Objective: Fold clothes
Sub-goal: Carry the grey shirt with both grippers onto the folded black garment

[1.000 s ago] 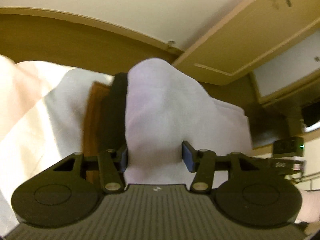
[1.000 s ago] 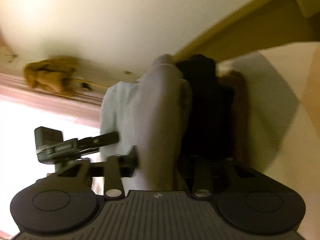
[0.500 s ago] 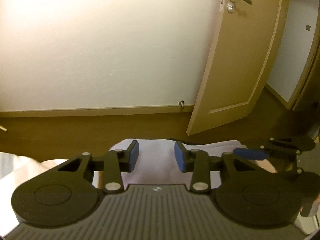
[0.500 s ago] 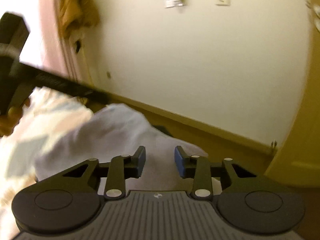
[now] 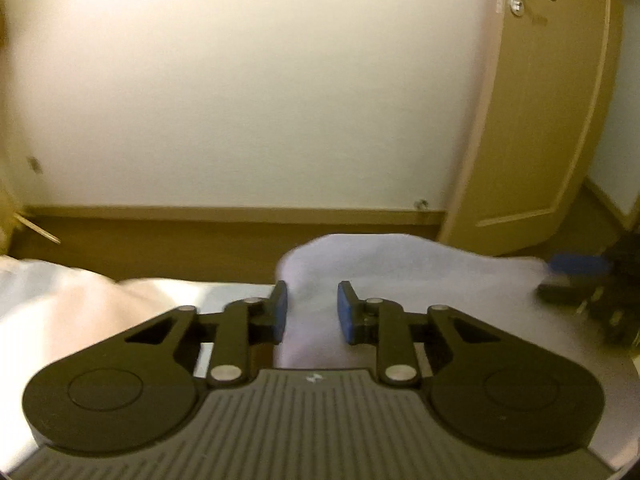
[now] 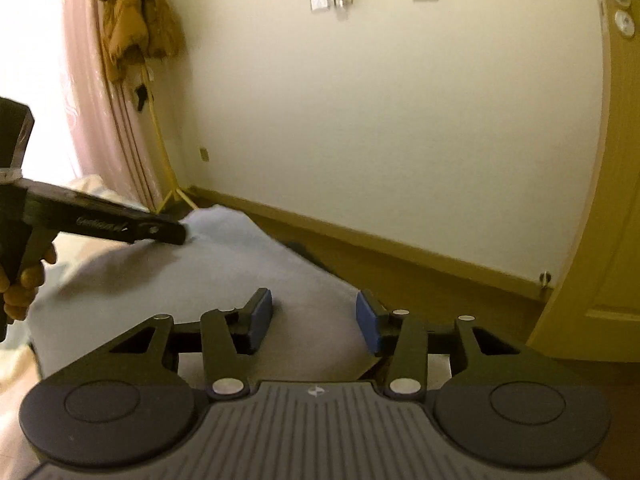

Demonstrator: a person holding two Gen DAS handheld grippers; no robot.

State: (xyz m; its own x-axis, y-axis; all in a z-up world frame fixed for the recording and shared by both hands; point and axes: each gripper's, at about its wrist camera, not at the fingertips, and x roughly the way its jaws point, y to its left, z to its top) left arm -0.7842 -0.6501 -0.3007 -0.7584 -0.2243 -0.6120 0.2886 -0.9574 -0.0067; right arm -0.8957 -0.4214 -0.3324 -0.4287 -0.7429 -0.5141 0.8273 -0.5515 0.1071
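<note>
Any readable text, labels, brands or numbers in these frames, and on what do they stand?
No text reads clearly.
Pale lettering on the black left gripper arm, right wrist view: blurred, unreadable.
Small white logo mark, no letters, on the grey ribbed base behind the right gripper and on the left one's own base.

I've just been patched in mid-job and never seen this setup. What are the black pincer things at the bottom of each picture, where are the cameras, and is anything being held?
Each picture comes from a fisheye camera mounted on a hand-held, two-finger gripper, looking forward along its fingers. No robot arm: a person carries one in each hand.

The left wrist view shows the left gripper, with black arms and blue pads. A pale lavender-grey cloth garment bunches up between its pads; whether it is pinched is unclear. At the right edge is the right gripper.

The right wrist view shows the right gripper's pads standing wide apart over the garment's edge, gripping nothing. The left gripper comes in from the left, its tip at the cloth.

The garment lies on a pale pink and white bedsheet. Behind are a cream wall and a wooden door.
</note>
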